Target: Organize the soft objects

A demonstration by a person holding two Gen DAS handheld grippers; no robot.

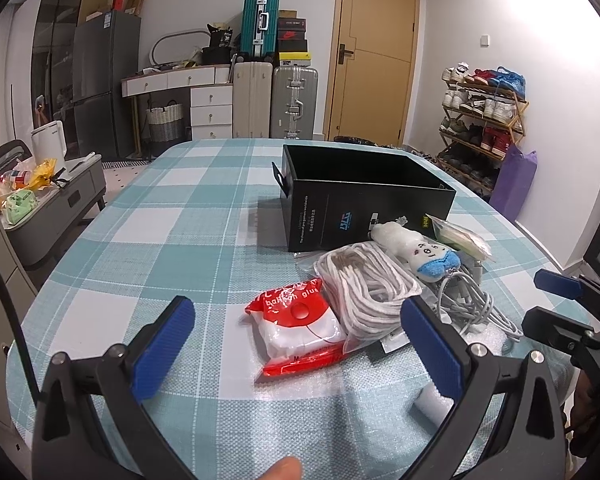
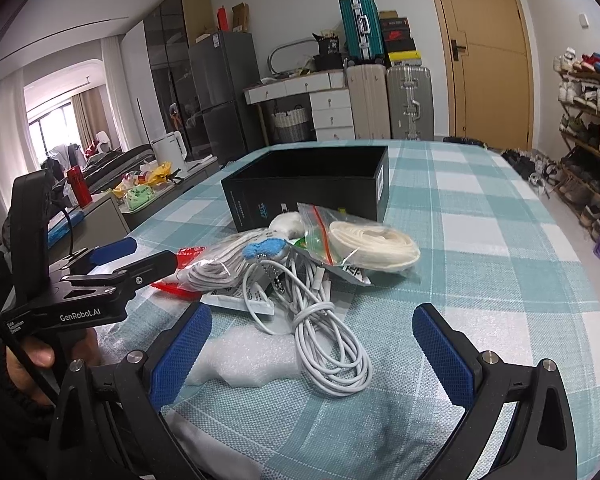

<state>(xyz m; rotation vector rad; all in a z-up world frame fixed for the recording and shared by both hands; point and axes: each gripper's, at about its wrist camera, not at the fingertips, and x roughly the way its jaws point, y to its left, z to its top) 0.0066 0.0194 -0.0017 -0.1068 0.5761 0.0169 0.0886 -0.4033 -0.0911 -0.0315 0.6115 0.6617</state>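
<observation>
Hovering over the checked table (image 1: 172, 216), we keep both tools empty: left gripper (image 1: 296, 344) spread w/ the red-white packet (image 1: 300, 328) between its fingers, right gripper (image 2: 312, 348) spread above the white cable (image 2: 328, 344). Bagged cord (image 1: 364, 288), plush toy (image 1: 416, 252) sit in front of the black box (image 1: 364, 196).

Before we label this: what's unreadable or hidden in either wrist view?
- Black box floor: both views, near walls hide it.
- Plush toy body: right wrist view, bagged cords cover it.
- Red packet: right wrist view, left hand-held gripper blocks it.
- Box print: too small.
</observation>
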